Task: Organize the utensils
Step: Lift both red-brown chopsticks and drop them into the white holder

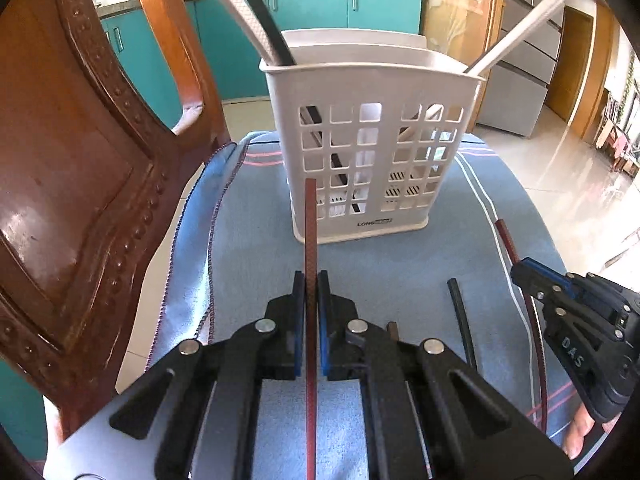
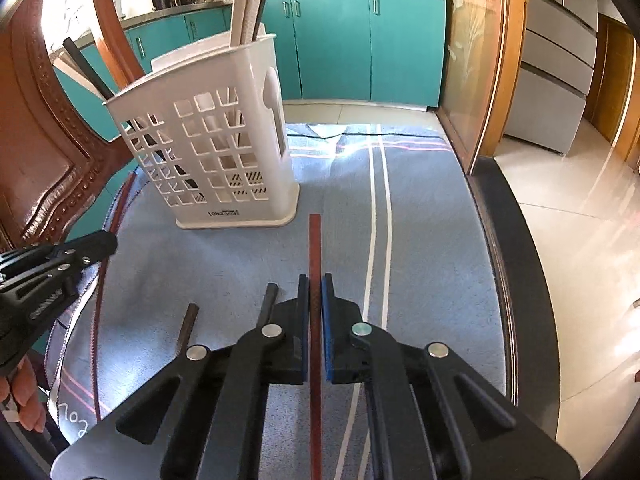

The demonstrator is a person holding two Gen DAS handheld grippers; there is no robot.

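Observation:
A white slotted utensil basket (image 1: pixel 368 140) (image 2: pixel 208 152) stands upright on the blue cloth, with white and black chopsticks (image 1: pixel 256 20) leaning out of it. My left gripper (image 1: pixel 311 280) is shut on a red chopstick (image 1: pixel 310 216) that points at the basket's front. My right gripper (image 2: pixel 315 280) is shut on a second red chopstick (image 2: pixel 315 240), to the right of the basket. Each gripper also shows in the other's view, the right one (image 1: pixel 524 270) and the left one (image 2: pixel 108 242). A black chopstick (image 1: pixel 462 320) (image 2: pixel 268 304) and a brown one (image 2: pixel 188 328) lie on the cloth between them.
A blue striped towel (image 1: pixel 260 240) (image 2: pixel 420 220) covers the table. A carved wooden chair (image 1: pixel 80 160) stands close on the left. The table's dark edge (image 2: pixel 516 280) runs along the right, with tiled floor beyond. Teal cabinets (image 2: pixel 340 40) stand behind. A hand's fingers (image 2: pixel 28 400) show at the left.

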